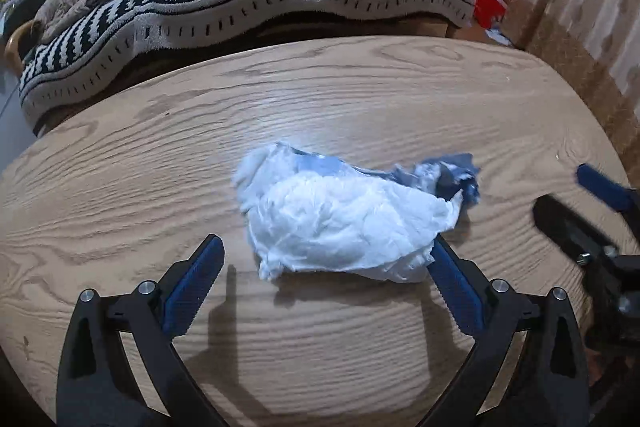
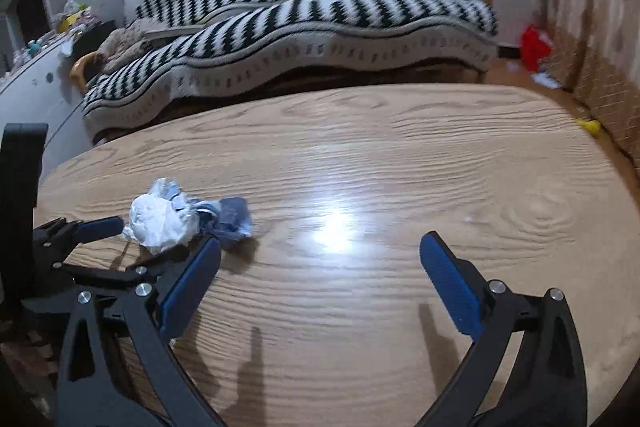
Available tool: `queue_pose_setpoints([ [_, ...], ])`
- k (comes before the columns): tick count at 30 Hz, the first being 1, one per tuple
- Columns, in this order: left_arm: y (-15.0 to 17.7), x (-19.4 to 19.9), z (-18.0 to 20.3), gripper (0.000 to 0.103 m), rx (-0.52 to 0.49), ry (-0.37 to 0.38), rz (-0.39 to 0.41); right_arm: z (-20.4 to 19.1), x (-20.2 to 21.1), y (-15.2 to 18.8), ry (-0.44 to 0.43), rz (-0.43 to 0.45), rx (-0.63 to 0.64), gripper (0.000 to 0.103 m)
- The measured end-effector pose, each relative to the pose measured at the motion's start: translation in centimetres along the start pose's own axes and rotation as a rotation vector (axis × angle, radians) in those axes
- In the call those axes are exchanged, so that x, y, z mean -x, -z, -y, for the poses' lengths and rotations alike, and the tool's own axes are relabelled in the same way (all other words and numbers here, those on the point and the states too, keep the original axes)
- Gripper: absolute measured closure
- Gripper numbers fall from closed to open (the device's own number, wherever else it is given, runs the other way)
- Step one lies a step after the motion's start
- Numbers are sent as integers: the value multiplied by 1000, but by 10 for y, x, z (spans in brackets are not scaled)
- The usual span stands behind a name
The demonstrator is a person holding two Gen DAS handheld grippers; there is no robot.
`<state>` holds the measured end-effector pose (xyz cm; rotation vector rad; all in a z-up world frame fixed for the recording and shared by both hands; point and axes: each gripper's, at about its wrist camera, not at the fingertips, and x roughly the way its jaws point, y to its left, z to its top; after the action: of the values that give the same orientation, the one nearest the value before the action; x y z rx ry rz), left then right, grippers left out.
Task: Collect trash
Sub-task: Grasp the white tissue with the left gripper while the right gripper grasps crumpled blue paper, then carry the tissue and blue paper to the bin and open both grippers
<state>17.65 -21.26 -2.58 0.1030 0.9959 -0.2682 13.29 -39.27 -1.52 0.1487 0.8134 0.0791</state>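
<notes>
Flanking the crumpled tissue wad, left gripper gapes wide; right gripper likewise.

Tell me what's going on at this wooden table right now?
A person is clearing trash with two handheld grippers. The left gripper is open, its jaws spread on either side of a crumpled white and blue wrapper lying on the wooden table; nothing is gripped yet. The right gripper is also open and empty, hovering over bare tabletop to the wrapper's right. A striped-covered sofa sits behind the table.
</notes>
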Motion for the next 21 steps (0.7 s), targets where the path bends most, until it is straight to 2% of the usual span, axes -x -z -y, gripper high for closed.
queue_pose_setpoints([
  [3,-3,-1,-7,7,-2,-12,11,-6,-18,-10,-89,-35,29,7],
  [6,-5,-4,-15,7,5,11,7,-11,-35,-23,-168,-72,72,7],
  [8,-8,-6,-19,9,-16,25,17,-14,-43,-29,-186,-93,99,7],
  [9,-9,-6,-19,15,-27,33,20,-17,-46,-31,-193,-103,112,10],
  [10,-10,-8,-19,27,-44,55,20,-20,-53,-33,-210,-125,132,13],
  [11,-10,-10,-18,36,-53,70,16,-24,-58,-34,-226,-144,140,24],
  [12,-9,-10,-17,50,-65,64,24,-26,-63,-33,-262,-164,138,37],
  [13,-8,-10,-16,73,-88,56,38,-28,-64,-34,-329,-167,108,46],
  [14,-7,-9,-15,82,-93,67,41,-28,-63,-33,-372,-173,88,70],
  [15,-7,-8,-17,84,-80,79,39,-30,-61,-34,-401,-171,69,82],
  [17,-5,-6,-20,86,-47,111,29,-35,-54,-32,-367,-157,81,82],
  [21,2,3,-16,87,-85,91,33,-38,-39,-24,-357,-146,65,83],
])
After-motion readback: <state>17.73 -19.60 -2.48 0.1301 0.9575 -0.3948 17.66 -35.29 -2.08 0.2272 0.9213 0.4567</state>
